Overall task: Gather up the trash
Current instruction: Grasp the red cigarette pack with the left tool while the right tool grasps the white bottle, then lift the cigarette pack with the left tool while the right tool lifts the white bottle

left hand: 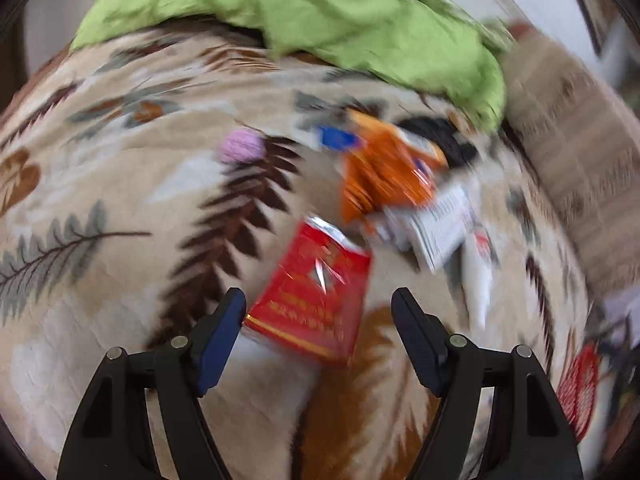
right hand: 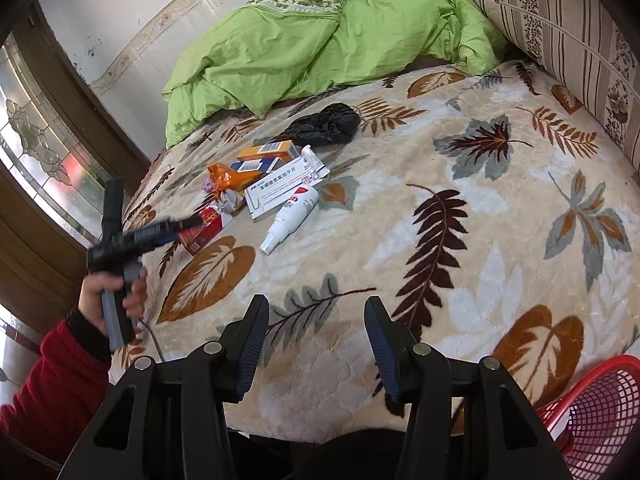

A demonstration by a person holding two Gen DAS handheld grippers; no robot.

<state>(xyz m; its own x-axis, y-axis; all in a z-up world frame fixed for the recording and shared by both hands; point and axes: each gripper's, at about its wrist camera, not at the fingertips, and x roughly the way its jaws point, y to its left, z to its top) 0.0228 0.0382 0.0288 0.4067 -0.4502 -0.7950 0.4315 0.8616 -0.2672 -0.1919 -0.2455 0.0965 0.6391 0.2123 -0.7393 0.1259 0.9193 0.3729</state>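
Left tool (left hand: 318, 312) seemingly over red packet (left hand: 310, 296)

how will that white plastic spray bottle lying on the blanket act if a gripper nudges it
The white plastic spray bottle lies on its side and looks round, so a nudge would probably roll it. The plush leaf-print blanket may damp that. Its smooth body could slip between jaws; it is probably light.

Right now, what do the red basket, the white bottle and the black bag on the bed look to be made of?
Red basket: rigid plastic, going by its moulded open lattice.
White bottle: smooth, slightly glossy plastic, with a nozzle cap.
Black bag: thin plastic film, crumpled and shiny, though fabric cannot be ruled out.
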